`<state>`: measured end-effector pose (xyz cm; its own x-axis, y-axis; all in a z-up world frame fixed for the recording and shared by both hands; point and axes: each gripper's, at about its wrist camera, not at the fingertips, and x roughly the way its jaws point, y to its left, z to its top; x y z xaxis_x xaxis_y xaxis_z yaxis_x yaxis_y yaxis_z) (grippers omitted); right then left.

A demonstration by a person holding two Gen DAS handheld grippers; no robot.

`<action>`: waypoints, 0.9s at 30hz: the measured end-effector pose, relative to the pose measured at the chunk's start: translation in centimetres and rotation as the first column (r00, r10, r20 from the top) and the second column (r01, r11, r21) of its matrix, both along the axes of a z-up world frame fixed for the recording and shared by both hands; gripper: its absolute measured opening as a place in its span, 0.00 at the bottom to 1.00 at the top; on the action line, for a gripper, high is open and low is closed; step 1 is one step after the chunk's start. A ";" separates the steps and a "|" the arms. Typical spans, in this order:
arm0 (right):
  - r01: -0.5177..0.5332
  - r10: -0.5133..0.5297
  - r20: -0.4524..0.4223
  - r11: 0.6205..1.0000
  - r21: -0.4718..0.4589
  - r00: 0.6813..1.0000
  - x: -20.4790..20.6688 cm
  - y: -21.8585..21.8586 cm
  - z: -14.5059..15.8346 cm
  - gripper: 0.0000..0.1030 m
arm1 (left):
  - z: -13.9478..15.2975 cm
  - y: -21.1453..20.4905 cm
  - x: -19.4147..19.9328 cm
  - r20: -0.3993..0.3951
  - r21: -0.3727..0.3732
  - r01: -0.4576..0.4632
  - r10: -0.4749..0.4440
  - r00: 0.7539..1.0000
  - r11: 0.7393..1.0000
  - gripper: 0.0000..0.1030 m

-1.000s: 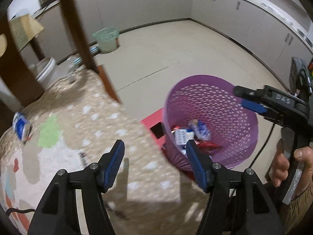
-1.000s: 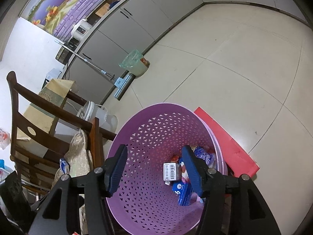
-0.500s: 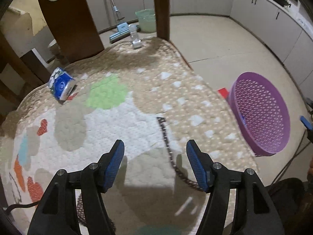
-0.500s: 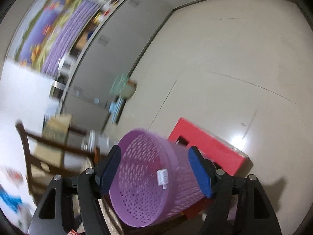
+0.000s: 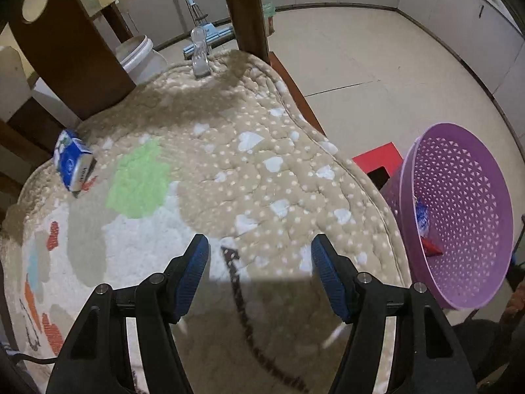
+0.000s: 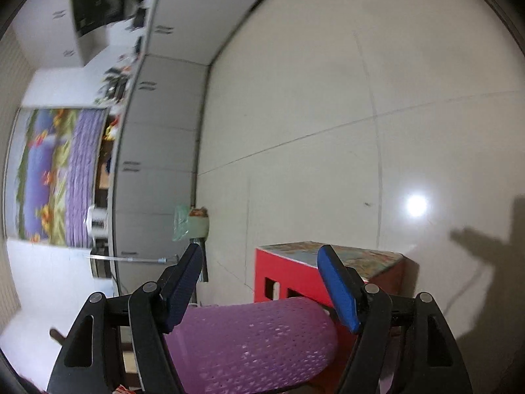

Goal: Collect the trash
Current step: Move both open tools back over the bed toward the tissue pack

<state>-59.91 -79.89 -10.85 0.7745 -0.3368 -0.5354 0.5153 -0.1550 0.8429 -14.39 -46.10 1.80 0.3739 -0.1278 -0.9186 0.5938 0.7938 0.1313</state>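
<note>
Left gripper [image 5: 259,275] tilts steeply down over a quilted, dotted chair cushion [image 5: 229,164], jaws parted around nothing. Small blue-and-white carton [image 5: 73,164], print unreadable, lies at the cushion's far left edge; perforated purple plastic basket [image 5: 459,216] at right holds wrappers. In the right wrist view, the rolled right gripper [image 6: 259,285] has just been opening, empty, above the basket's wall [image 6: 256,344] beside a red box [image 6: 295,275]
</note>
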 end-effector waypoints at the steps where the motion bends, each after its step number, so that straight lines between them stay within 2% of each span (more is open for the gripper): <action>1: 0.009 -0.009 -0.019 1.000 0.008 1.000 -0.1 0.0 -0.5 0.75 | 0.1 -0.1 0.2 0.007 0.000 -0.006 0.006 1.000 1.000 0.67; 2: 0.010 -0.009 -0.034 1.000 0.018 0.999 0.0 -0.1 -0.9 0.75 | 0.1 -0.3 0.5 0.009 0.003 -0.009 0.009 1.000 1.000 0.68; 5: -0.002 0.002 0.001 0.999 0.046 1.000 0.4 -0.6 -1.9 0.75 | 0.2 -0.5 1.0 0.004 -0.002 -0.019 0.019 1.000 1.000 0.68; 12: -0.042 0.042 -0.009 0.999 0.020 0.999 1.9 -1.0 -1.1 0.75 | 0.2 0.2 1.1 0.008 -0.010 -0.020 0.020 1.000 1.000 0.73; 16: -0.048 0.045 -0.063 0.998 -0.039 0.997 2.1 -1.0 0.7 0.75 | 1.3 2.6 0.6 0.043 -0.007 -0.033 0.033 0.999 0.999 0.73; 19: -0.084 0.069 -0.119 0.989 -0.123 0.991 3.0 -0.2 3.9 0.75 | 2.7 5.4 0.4 0.083 -0.024 -0.071 0.073 0.994 0.997 0.73; 23: -0.222 0.190 -0.150 0.945 -0.238 0.970 6.4 2.1 9.7 0.75 | 4.0 11.2 0.9 0.081 -0.076 -0.163 0.169 0.982 0.984 0.73; 25: -0.297 0.253 -0.175 0.904 -0.308 0.951 8.4 4.1 12.7 0.75 | 4.3 14.2 1.1 0.074 -0.103 -0.208 0.216 0.974 0.973 0.73; 27: -0.408 0.342 -0.230 0.827 -0.386 0.911 11.3 7.1 16.3 0.75 | 4.7 17.1 1.5 0.069 -0.133 -0.245 0.255 0.964 0.960 0.73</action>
<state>-48.58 -72.75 5.42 0.8118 -0.2526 -0.5265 0.5820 0.4239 0.6939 -12.88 -29.03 6.47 0.4842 -0.1295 -0.8653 0.3652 0.9286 0.0653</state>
